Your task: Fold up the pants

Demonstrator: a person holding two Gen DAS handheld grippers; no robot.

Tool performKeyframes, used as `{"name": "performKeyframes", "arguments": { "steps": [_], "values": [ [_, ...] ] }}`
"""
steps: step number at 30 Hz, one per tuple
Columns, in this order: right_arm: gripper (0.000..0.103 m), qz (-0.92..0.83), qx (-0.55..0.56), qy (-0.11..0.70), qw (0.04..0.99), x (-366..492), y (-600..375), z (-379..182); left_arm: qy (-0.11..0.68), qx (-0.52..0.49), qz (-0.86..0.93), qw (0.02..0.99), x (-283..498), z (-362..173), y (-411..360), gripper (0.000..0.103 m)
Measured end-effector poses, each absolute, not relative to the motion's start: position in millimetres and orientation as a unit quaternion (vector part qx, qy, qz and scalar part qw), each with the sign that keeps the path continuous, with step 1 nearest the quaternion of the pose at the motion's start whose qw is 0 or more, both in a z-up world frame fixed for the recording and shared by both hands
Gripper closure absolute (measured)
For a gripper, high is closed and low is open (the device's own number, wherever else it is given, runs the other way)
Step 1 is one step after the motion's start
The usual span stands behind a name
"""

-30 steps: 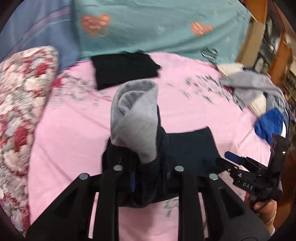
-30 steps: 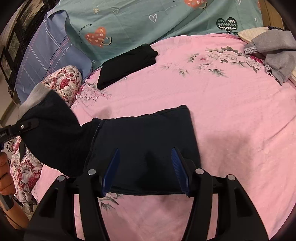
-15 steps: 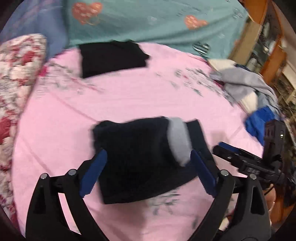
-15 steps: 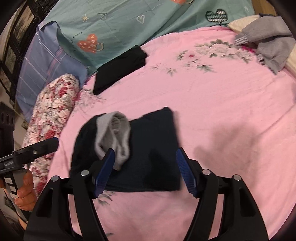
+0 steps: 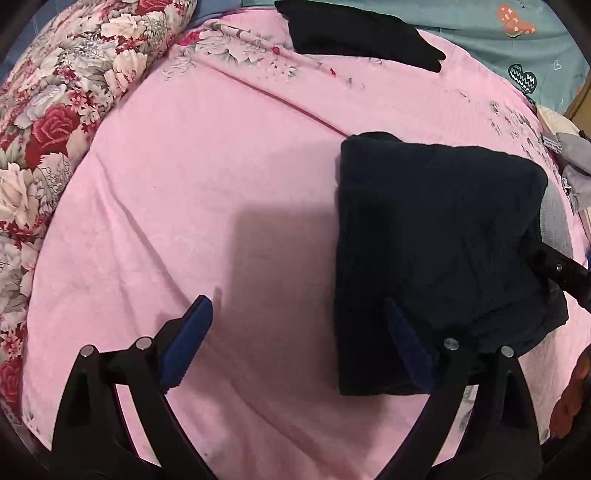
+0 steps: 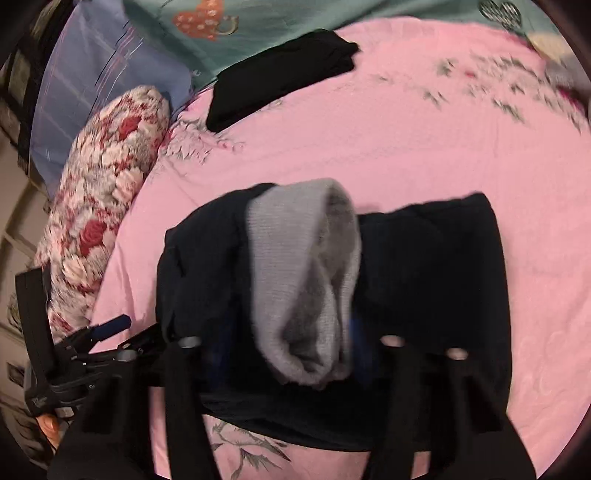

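Folded navy pants (image 5: pixel 436 258) rest on a pink floral bedsheet (image 5: pixel 221 184).
Your left gripper (image 5: pixel 295 347) gapes, holding nothing; your right gripper (image 6: pixel 291 347) pinches the pants' grey cuff (image 6: pixel 306 280).

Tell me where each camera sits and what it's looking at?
Left wrist: rides the left gripper, facing across the pink sheet; its open fingers and the right hand show.
Right wrist: rides the right gripper, facing the navy pants; its fingers and the left gripper show.
Both share the pants, floral pillow, black folded garment.
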State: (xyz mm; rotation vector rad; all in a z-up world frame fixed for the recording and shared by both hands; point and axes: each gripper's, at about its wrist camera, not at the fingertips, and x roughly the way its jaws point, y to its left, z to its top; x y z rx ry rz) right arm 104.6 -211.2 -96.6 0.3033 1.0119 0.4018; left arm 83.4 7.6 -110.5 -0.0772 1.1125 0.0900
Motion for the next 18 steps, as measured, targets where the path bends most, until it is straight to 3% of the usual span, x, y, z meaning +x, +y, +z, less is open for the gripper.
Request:
{"name": "performKeyframes", "arguments": {
  "steps": [1, 4, 10, 14, 17, 18],
  "values": [
    [0.071, 0.187, 0.135, 0.474, 0.850, 101, -208, -93, 0.527, -0.038, 0.042, 0.848, 83, -109, 9, 0.008],
    [0.078, 0.199, 0.130, 0.451, 0.860, 93, -204, -76, 0.520, -0.041, 0.036, 0.852, 83, -94, 14, 0.009],
    [0.079, 0.281, 0.162, 0.360, 0.875, 59, -223, -13, 0.470, -0.066, 0.022, 0.880, 70, -48, 25, 0.009],
    [0.079, 0.251, 0.209, 0.357, 0.875, 53, -275, -18, 0.472, -0.051, 0.003, 0.880, 80, -52, 1, 0.009],
    [0.068, 0.159, 0.210, 0.436, 0.861, 74, -312, -78, 0.504, -0.005, -0.007, 0.864, 103, -86, -35, 0.009],
    [0.056, 0.129, 0.207, 0.462, 0.853, 81, -317, -96, 0.520, 0.018, -0.003, 0.854, 108, -98, -47, 0.009]
  ]
}}
